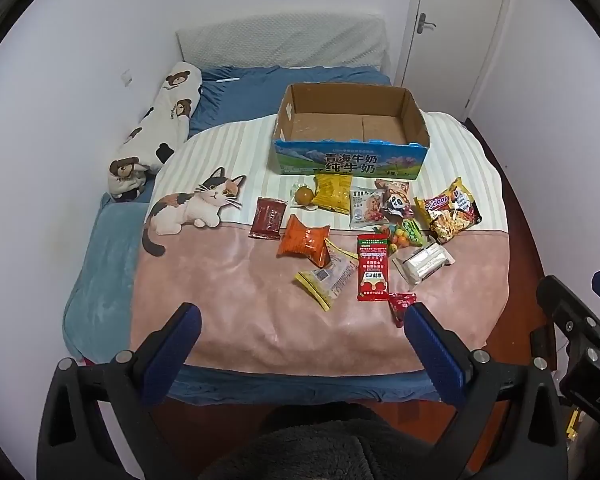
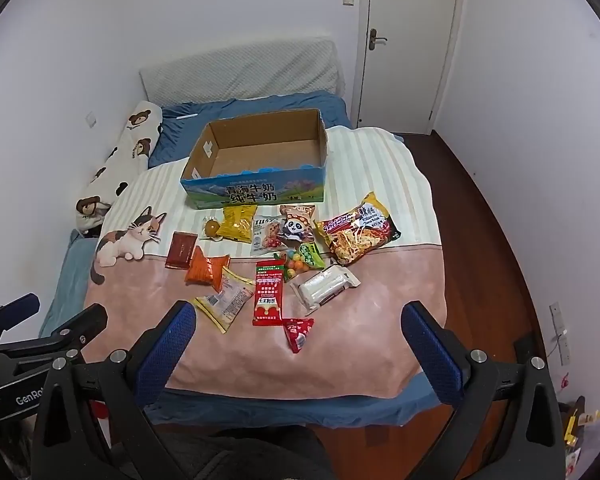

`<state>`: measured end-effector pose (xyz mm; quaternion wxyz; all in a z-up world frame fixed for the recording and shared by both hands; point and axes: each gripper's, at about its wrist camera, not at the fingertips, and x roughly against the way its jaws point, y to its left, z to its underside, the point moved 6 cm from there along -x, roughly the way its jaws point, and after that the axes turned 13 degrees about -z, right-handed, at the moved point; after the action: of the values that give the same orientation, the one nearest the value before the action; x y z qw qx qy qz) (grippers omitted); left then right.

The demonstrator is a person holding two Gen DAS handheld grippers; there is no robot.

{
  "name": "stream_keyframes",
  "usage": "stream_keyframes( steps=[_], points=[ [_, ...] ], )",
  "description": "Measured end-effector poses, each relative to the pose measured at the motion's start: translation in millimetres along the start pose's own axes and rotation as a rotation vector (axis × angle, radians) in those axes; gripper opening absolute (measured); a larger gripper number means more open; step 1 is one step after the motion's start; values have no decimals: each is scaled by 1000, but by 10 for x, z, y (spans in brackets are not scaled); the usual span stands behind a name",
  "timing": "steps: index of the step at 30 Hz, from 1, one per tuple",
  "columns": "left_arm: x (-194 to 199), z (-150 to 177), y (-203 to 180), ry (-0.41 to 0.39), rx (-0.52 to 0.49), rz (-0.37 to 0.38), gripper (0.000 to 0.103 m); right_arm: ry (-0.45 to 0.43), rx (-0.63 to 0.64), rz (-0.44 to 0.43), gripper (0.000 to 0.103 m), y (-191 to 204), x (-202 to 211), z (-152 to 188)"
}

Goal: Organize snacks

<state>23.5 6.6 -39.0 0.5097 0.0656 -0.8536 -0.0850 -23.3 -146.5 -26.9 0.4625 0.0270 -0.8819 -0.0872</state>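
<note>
We look down on a bed (image 1: 100,248) set against the left wall, its near half covered by a pink and striped blanket (image 1: 236,304) printed with a calico cat. A long bear-print pillow (image 1: 164,120) lies along the left side. Toward the far end of the blanket stands an open cardboard box (image 1: 350,162), blue-fronted with white lettering, its inside showing only bare cardboard.

The snacks lie in a loose scatter on the blanket, just near of the box. At the right is the noodle packet (image 1: 449,210), the biggest of them. A long red sachet (image 1: 373,266) lies lengthwise in the middle, with a white wrapped pack (image 1: 422,261) just to its right and a yellow-edged clear packet (image 1: 328,278) to its left. An orange crinkled bag (image 1: 305,241) touches that packet on its far side, and a dark red flat packet (image 1: 269,218) lies left of the orange one. Close to the box front are a yellow bag (image 1: 332,194), a biscuit packet (image 1: 366,206) and a panda-printed packet (image 1: 396,200) overlapping it. A bag of coloured candy balls (image 1: 400,236) sits between the panda packet and the white pack. A small round orange sweet (image 1: 303,196) lies left of the yellow bag, and a small red triangular packet (image 2: 298,332) is nearest of all.

Our left hand-held gripper (image 1: 302,330) hovers over the near edge of the blanket, jaws spread wide and holding nothing. Our right hand-held gripper (image 2: 298,332) hangs likewise, wide apart and empty, above the red triangular packet.
</note>
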Motion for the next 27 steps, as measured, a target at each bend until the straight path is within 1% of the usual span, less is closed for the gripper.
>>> stream_keyframes(
  steps=[4, 14, 27],
  points=[
    [10, -14, 14, 7, 2, 8, 103, 4, 0, 6, 103, 34, 7, 5],
    [8, -37, -22, 6, 3, 17, 103, 17, -9, 3, 103, -35, -24, 1],
    [49, -69, -25, -2, 9, 12, 103, 17, -14, -8, 103, -94, -29, -4]
  ],
)
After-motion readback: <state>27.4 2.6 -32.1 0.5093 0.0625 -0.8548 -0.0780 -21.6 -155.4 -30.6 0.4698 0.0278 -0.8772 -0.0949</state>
